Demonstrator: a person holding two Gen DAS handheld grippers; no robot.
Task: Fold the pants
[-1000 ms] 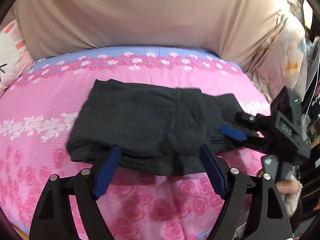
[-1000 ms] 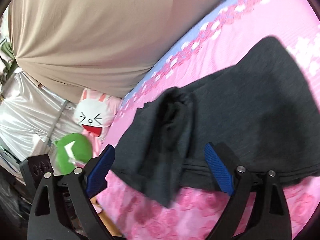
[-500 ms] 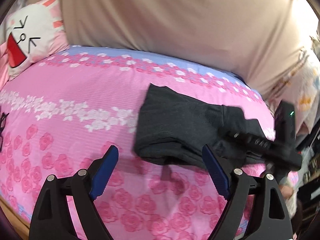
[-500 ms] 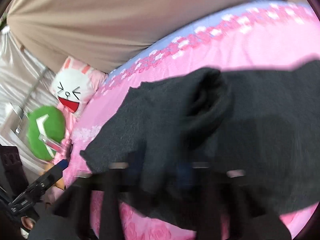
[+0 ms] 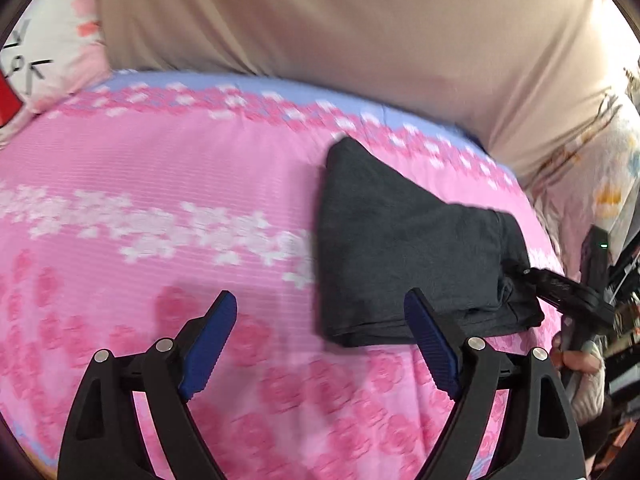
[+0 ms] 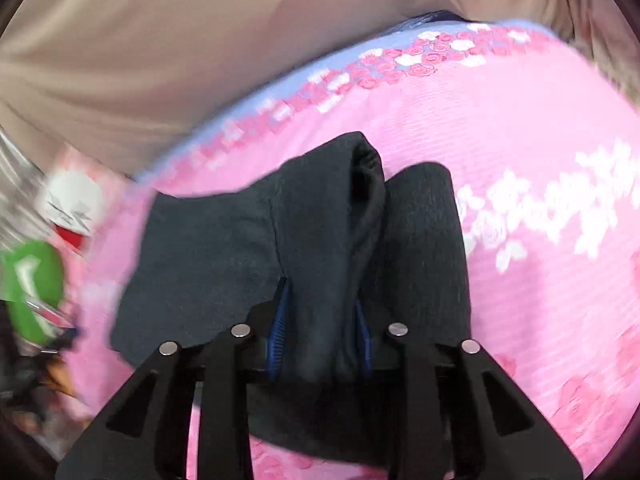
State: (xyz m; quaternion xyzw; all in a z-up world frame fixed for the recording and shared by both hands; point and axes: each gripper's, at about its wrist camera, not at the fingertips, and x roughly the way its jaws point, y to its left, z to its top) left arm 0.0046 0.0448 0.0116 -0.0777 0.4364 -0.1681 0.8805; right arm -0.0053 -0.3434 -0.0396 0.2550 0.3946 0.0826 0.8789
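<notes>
Two grippers share this work, and only one has cloth in it. At the bottom centre of the right wrist view, the right gripper [image 6: 320, 320] has its blue fingers [image 6: 280, 320] drawn narrow on a bunched ridge of the pants [image 6: 224, 248], the dark fabric pinched between them and rising in a fold toward mid-frame. At the bottom of the left wrist view, the left gripper [image 5: 320, 344] stands wide and holds nothing, its fingers over the bedsheet [image 5: 160, 184] at lower centre, just beside the near left corner of the pants [image 5: 400, 248]. Beyond, at centre right of that view, the pants lie as a compact stack of layers on the pink flowered sheet. Farther off, a cartoon pillow [image 5: 44, 48] sits at upper left and a beige cover [image 5: 320, 16] fills the top. Judging by the stack, the folding seems late, with one end being carried over. The next move likely calls for laying that end square on the stack, letting go, then smoothing with the free gripper.
</notes>
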